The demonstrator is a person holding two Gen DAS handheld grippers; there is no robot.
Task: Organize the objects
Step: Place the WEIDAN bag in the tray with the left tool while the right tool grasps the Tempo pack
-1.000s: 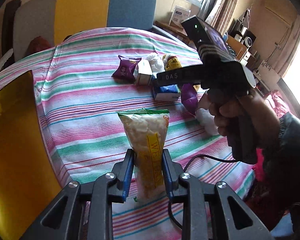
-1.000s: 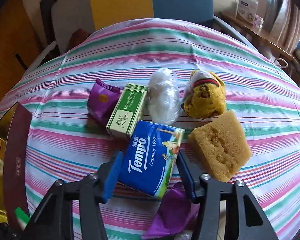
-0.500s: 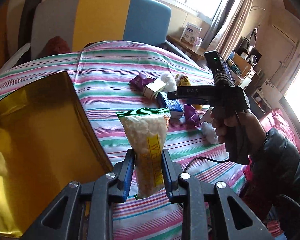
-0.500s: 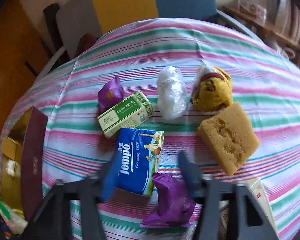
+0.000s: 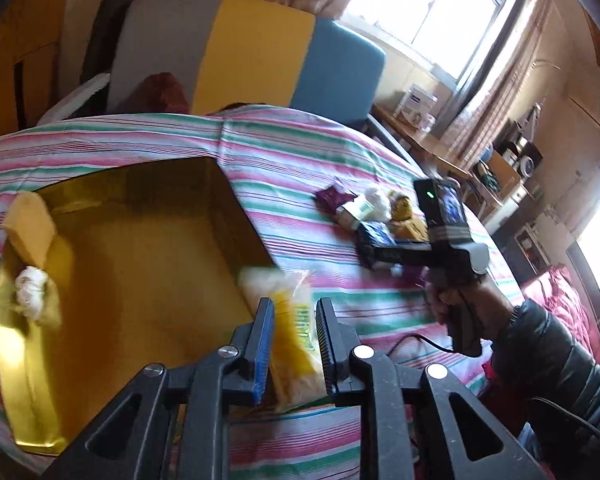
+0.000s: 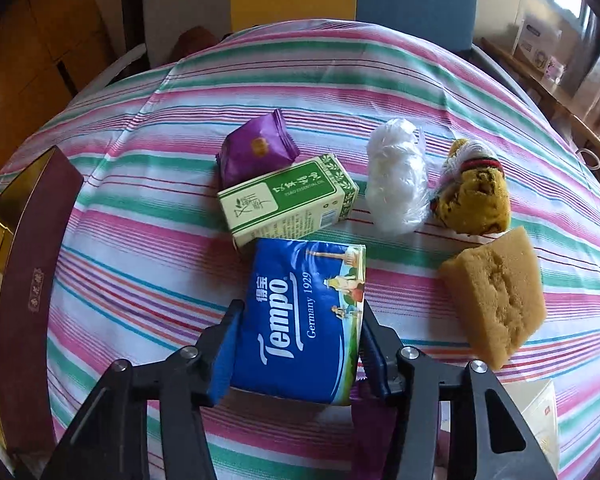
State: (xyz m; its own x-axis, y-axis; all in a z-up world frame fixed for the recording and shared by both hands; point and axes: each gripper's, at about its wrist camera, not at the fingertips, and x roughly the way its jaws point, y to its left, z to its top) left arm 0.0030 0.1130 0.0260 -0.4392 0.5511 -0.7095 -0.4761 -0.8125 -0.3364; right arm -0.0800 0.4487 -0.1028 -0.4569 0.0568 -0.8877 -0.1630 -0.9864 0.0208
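Left tongs (image 5: 294,334) are clamped on a yellow snack bag (image 5: 290,320), blurred, held just above the near right corner of the gold-lined box (image 5: 140,248). Inside the box, against its left wall, lie a yellow sponge (image 5: 30,228) and a white wad (image 5: 30,294). Right tongs (image 6: 298,346) straddle the blue Tempo tissue pack (image 6: 304,320) in the middle of the striped tablecloth (image 6: 140,240); their jaws are closing, both pads already against the pack's sides. Touching the pack's far end lies a green-and-white carton (image 6: 288,200), with a purple sachet (image 6: 256,150) just behind it. Toward the right edge sit a clear plastic bundle (image 6: 394,184), a yellow knitted toy (image 6: 474,192) and a brown sponge wedge (image 6: 496,292), near but apart from the pack. A purple wrapper (image 6: 374,420) shows under the right finger, and a pale packet (image 6: 534,412) lies at the near right edge.
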